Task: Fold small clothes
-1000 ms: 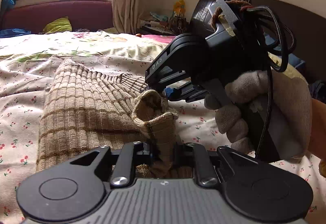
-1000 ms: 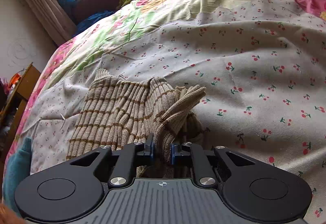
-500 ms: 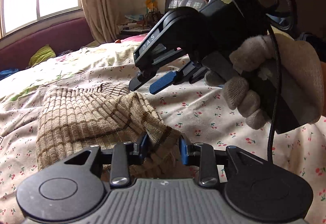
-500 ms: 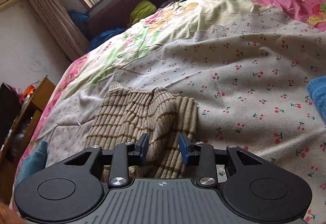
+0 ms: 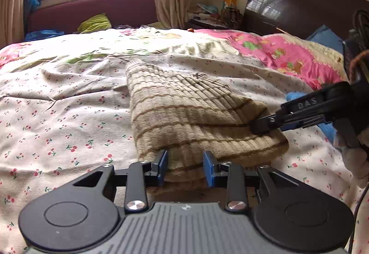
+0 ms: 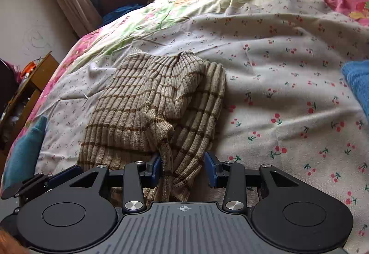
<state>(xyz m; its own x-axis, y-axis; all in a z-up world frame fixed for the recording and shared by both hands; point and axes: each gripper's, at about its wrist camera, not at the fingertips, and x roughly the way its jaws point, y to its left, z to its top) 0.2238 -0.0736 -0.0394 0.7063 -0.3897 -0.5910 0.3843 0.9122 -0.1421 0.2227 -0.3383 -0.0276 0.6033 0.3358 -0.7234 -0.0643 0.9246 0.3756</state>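
Both grippers, left gripper [image 5: 185,167] and right gripper [image 6: 183,169], had just been opened off the striped sweater [image 5: 191,115] folded on the bed [image 5: 57,115]; loose knit between released jaws could be snagged, undoing the fold.

Blue cloth [image 6: 358,83] cut off by right edge.

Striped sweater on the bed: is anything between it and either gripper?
Nothing visible. The striped sweater lies folded on the cherry-print bedspread, its near edge between the open pads of the left gripper and right gripper. Both have just been opening.
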